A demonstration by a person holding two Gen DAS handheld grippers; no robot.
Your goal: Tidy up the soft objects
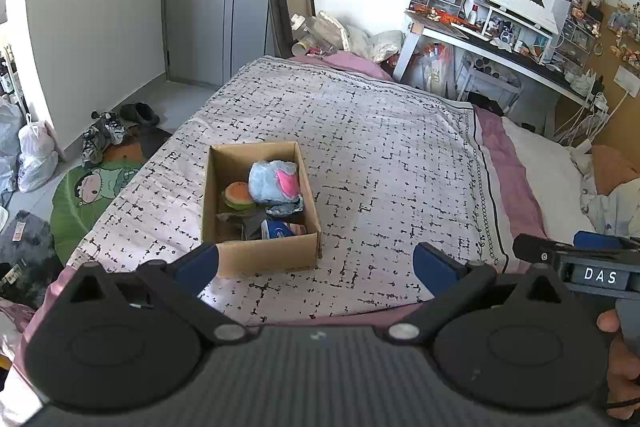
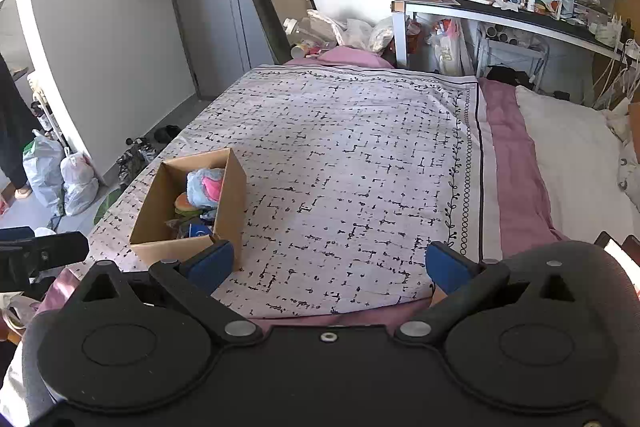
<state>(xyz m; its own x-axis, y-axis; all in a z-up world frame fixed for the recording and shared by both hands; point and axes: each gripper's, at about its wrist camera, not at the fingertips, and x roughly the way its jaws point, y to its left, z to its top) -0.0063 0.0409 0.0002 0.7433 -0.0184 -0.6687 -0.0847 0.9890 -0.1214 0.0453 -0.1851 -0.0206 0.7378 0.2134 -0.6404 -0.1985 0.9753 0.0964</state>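
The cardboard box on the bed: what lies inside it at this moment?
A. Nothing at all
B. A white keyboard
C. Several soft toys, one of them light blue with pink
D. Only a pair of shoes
C: the open cardboard box holds a light blue plush with pink beside a burger-shaped toy.

We see a bright, evenly daylit room in both views, with soft light and only faint shadows on the patterned bedspread [image 1: 360, 147]. The cardboard box [image 1: 256, 251] throws a thin shadow along its base, and its inside is a little darker than the cloth around it. The white wall beyond the bedspread is washed pale but not blown out. Fisheye distortion bends the walls and door frame strongly away from the bedspread, and the corners darken. Focus is sharp throughout.
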